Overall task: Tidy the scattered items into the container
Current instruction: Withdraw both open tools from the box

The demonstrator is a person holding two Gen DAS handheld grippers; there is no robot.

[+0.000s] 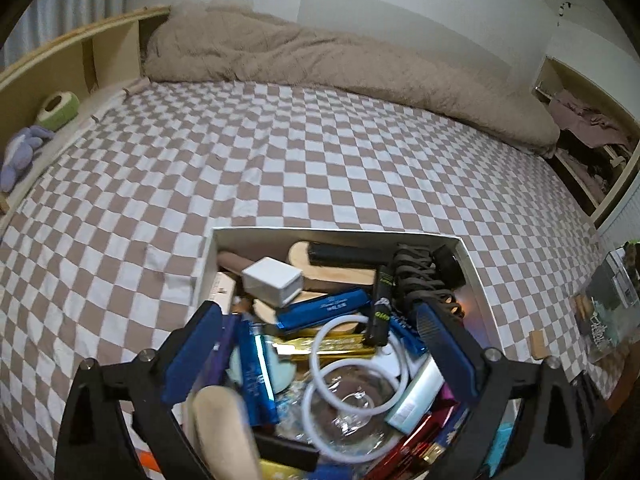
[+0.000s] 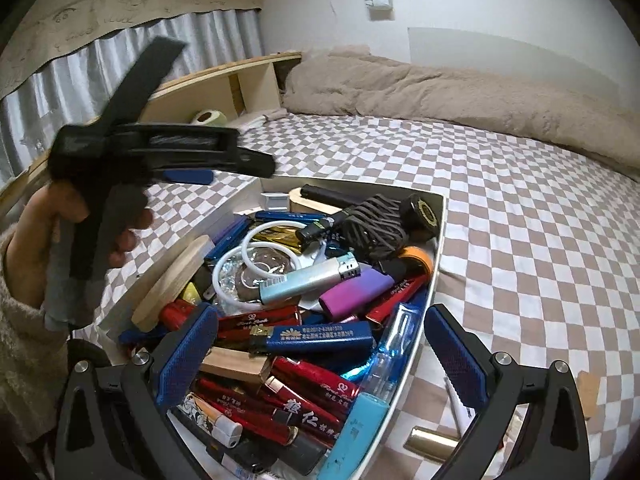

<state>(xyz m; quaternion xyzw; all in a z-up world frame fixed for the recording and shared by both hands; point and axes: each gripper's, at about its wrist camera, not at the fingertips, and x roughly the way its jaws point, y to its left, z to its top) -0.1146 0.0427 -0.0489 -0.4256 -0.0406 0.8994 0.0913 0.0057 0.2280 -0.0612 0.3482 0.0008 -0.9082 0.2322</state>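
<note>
A white box (image 1: 474,276) (image 2: 438,236) sits on the checkered bed, full of lighters, a white cable ring (image 1: 352,364) (image 2: 264,256), a wooden disc (image 2: 172,280), a folded dark umbrella (image 2: 374,220) and a white charger cube (image 1: 272,280). My left gripper (image 1: 320,356) is open above the box, empty; a blurred beige object (image 1: 224,432) shows between its fingers. It also shows in the right wrist view (image 2: 188,178), held by a hand above the box's left side. My right gripper (image 2: 324,352) is open and empty over the box's near end. A gold lighter (image 2: 430,446) and a white pen (image 2: 458,404) lie on the bed right of the box.
A beige blanket (image 1: 320,56) lies along the far side of the bed. A wooden headboard shelf (image 1: 80,56) holds a green tape roll (image 1: 58,110) and a purple plush toy (image 1: 20,152). A small wooden block (image 1: 538,344) lies on the sheet at the right.
</note>
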